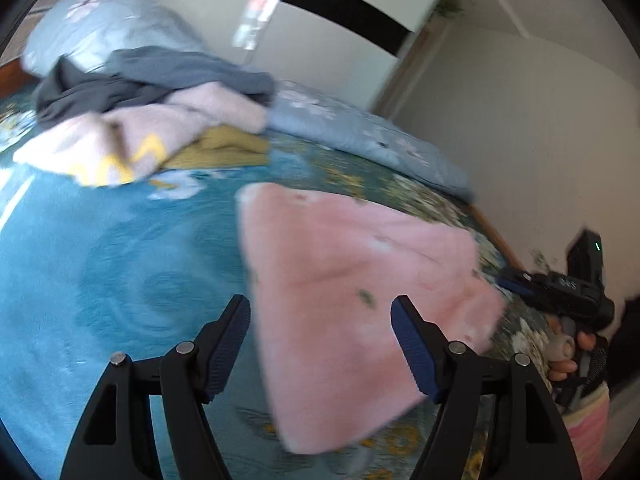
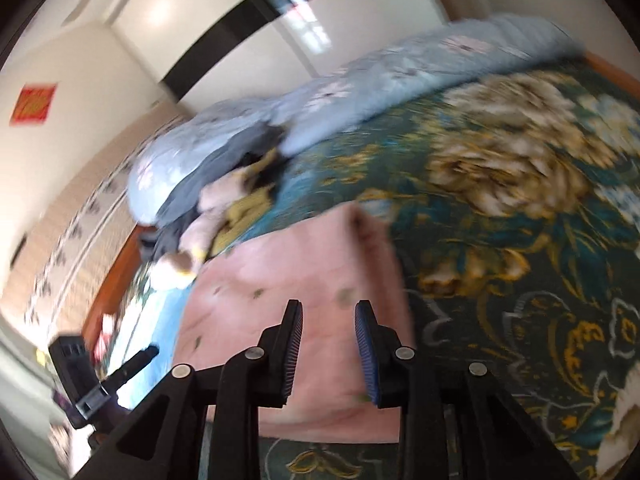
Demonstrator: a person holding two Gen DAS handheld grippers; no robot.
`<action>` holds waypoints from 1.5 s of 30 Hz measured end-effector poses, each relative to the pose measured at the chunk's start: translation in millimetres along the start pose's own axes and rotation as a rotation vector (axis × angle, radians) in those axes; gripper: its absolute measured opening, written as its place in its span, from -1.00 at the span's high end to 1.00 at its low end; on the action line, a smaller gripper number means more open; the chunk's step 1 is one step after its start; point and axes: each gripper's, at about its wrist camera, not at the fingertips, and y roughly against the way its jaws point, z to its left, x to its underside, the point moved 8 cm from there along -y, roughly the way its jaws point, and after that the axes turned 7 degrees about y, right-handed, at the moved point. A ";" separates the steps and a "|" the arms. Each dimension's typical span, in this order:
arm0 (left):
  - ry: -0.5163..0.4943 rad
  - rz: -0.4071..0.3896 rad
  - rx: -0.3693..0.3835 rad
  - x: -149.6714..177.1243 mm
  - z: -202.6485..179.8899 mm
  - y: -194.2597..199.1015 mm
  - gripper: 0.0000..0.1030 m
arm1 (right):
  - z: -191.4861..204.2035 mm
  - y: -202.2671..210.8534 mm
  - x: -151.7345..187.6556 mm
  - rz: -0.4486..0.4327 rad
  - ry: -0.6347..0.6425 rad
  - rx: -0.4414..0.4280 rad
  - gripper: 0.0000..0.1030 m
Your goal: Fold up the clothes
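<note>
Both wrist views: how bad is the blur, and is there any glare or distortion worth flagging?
Left wrist view: pink garment and clothes pile smeared by motion, left gripper sharp. Right wrist view: floral bedspread streaked, window glare on the wardrobe, right gripper crisp. Fisheye bends both.

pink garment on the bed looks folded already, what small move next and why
Probably carry both grippers toward the unfolded pile at the far side of the bed. The pink garment lies flat as a folded piece on the floral blanket, and neither the left gripper nor the right gripper clamps it; both stand open above it. Blur hides the fold's edges, so check them first.
</note>
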 end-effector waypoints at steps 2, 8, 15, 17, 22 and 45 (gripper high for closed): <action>-0.055 0.057 0.037 16.6 -20.3 -10.9 -0.43 | 23.2 -8.6 6.7 0.034 0.110 -0.003 0.41; -0.072 0.134 0.017 34.4 -19.8 -26.8 -0.43 | -7.7 -20.0 37.0 0.162 0.137 0.129 0.44; -0.056 0.153 0.020 38.2 -15.7 -30.0 -0.43 | -10.3 -15.7 47.8 0.192 0.167 0.128 0.44; -0.058 0.160 0.017 39.3 -14.9 -33.5 -0.43 | -13.1 -23.6 50.7 0.209 0.156 0.130 0.44; -0.042 0.167 0.029 39.2 -12.5 -35.8 -0.43 | -12.9 -36.4 56.7 0.220 0.200 0.151 0.43; 0.067 0.213 0.099 36.0 -2.2 -37.8 -0.44 | -33.6 -113.7 -31.7 0.378 0.122 0.313 0.45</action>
